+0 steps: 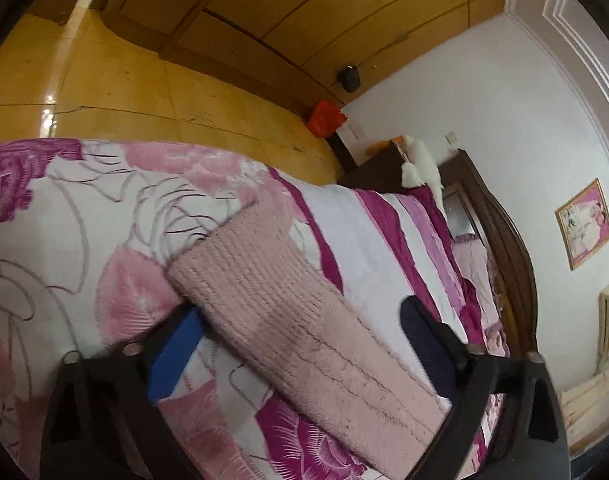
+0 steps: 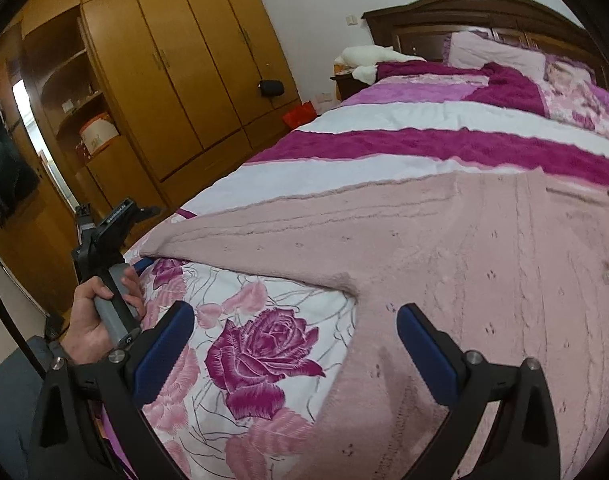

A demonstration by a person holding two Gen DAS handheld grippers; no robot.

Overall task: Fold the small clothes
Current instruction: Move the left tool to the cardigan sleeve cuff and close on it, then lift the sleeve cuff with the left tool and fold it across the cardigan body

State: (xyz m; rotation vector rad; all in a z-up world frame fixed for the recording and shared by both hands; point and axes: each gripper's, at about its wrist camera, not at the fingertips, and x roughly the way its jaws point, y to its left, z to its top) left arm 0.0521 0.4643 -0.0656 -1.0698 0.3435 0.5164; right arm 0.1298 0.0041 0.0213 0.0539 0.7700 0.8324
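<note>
A pale pink knitted sweater (image 2: 464,248) lies spread flat on the flowered bedspread (image 2: 264,352). Its sleeve (image 1: 304,320) stretches out to the left. In the left wrist view my left gripper (image 1: 300,324) is open, its blue pads either side of the sleeve's ribbed cuff end, one pad tucked under the sleeve's edge. In the right wrist view my right gripper (image 2: 296,320) is open and empty, low over the sweater's armpit and side hem. The left gripper (image 2: 144,264) and the hand holding it show at the sleeve's tip.
The bed runs back to a dark wooden headboard (image 2: 484,12) with a pink pillow (image 2: 496,54). A wooden wardrobe (image 2: 164,72) stands left of the bed across yellow floor (image 1: 144,88). A red bag (image 1: 326,118) and a nightstand with white cloth (image 2: 368,58) sit by the wall.
</note>
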